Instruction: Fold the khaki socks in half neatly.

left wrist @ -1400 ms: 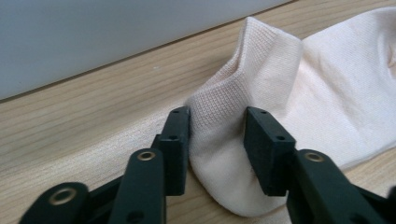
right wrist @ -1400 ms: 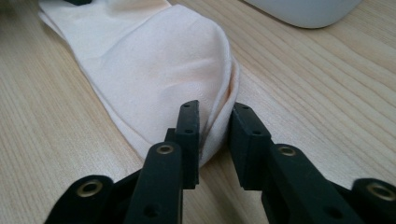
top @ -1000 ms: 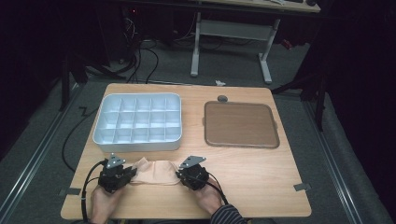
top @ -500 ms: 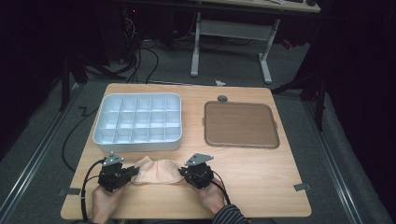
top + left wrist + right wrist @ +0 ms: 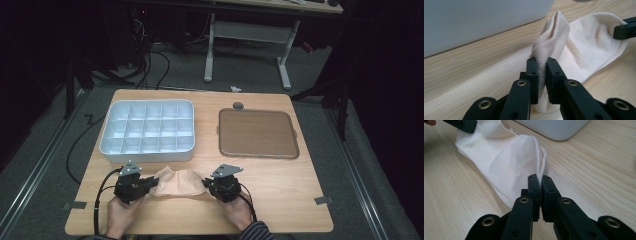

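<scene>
a pale sock (image 5: 177, 182) lying on the near edge of the wooden table (image 5: 280, 185), just in front of the white compartment tray (image 5: 147, 131) and well apart from the brown mat (image 5: 257, 133) off to the right. pinched at both ends: left gripper (image 5: 542, 67) clamped on a bunched ridge of knit at one end, right gripper (image 5: 539, 185) closed tight on a thin fold of the edge at the other (jaws nearly meeting, only fabric between them). held this way, probably, to spread the sock between two anchor points, so as to flatten or fold it without letting either end slip. middle of the sock sagging onto the wood, slightly rumpled, not taut. hard to say from the high view whether cuff or toe sits at which end; too small and creased there. in the left gripper view, the far end of the fabric caught by the other tool at upper right; likewise mirrored in the right gripper view at upper left. tray compartments apparently bare, likely the place for the sock once folded, though only a judgement. both hands low at the table edge, cables trailing back toward the person.
</scene>
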Tool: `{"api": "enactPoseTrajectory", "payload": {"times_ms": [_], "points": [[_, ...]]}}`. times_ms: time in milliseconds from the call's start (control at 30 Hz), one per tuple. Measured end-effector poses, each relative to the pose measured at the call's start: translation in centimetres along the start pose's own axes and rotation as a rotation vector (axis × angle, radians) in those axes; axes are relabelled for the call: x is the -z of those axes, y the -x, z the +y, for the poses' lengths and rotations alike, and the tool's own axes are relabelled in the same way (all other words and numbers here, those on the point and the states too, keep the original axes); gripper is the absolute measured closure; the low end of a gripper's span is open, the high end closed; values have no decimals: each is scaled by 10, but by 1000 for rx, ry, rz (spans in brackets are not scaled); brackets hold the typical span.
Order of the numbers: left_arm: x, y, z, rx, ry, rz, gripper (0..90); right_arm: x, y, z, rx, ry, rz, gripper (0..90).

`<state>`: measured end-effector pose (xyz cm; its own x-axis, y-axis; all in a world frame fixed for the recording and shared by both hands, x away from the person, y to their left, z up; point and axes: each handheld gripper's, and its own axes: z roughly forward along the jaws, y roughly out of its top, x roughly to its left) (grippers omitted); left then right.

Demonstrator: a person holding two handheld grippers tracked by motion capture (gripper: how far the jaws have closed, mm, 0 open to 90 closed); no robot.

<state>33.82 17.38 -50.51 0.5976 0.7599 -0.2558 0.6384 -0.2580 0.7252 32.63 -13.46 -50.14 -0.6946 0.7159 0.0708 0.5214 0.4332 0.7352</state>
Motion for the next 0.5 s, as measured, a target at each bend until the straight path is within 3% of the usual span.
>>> {"api": "enactPoseTrajectory", "payload": {"times_ms": [500], "points": [[-16,19,13,-15,17,-65,824,30,19,-15,-36,17,-44,870]]}}
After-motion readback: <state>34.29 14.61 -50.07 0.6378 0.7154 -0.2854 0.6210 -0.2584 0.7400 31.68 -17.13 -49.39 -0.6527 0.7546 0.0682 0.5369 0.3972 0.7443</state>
